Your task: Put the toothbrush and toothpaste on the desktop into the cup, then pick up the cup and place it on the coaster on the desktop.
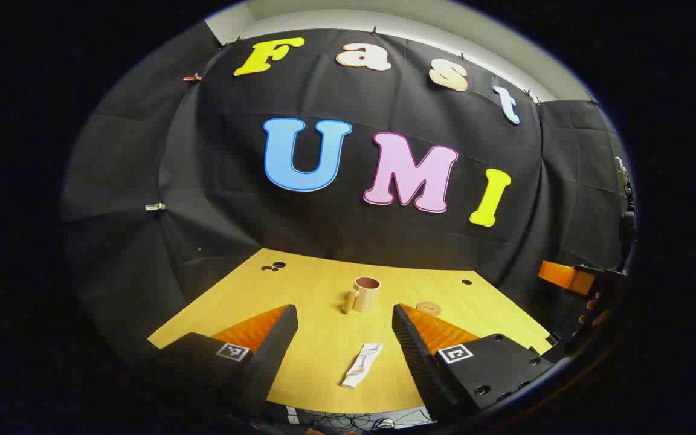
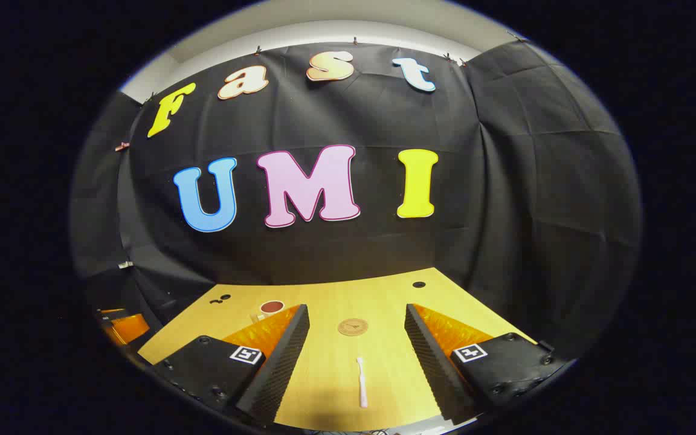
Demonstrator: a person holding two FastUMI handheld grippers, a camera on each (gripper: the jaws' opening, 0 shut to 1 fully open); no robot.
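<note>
Left gripper (image 1: pixel 344 329) hangs above the near part of the desktop (image 1: pixel 318 284), fingers spread wide w/ nothing between them. The toothpaste (image 1: pixel 361 365) lies flat in the gap between the fingers, near the front edge, angled a little, touching neither finger. Further back, roughly mid-desk, the cup (image 1: pixel 365 293) stands upright w/ its handle to the left in this view, bare wood all round it. The coaster (image 1: pixel 428 309) lies flat just right of the cup, partly hidden behind the right-hand finger, apart from the cup. Far corners carry small dark holes (image 1: pixel 275 266), well away from the objects. At the right margin of the left gripper view the other gripper and the hand holding it (image 1: pixel 592 311) sit off the desk's right edge.

Right gripper (image 2: pixel 357 338) is also spread, gripping nothing. In the right gripper view the toothbrush (image 2: pixel 361 380) lies lengthwise between its fingers near the front edge, pointing toward the back wall, not touching either finger. The coaster (image 2: pixel 353 327) is straight beyond it, a clear strip of wood between the two. The cup (image 2: pixel 271 307) peeks over the left-hand finger — only the rim and dark inside visible — left of the coaster and apart from it. Desk's back edge meets the black cloth wall (image 2: pixel 505 199); open surface to the right up to a hole (image 2: pixel 418 284).
</note>
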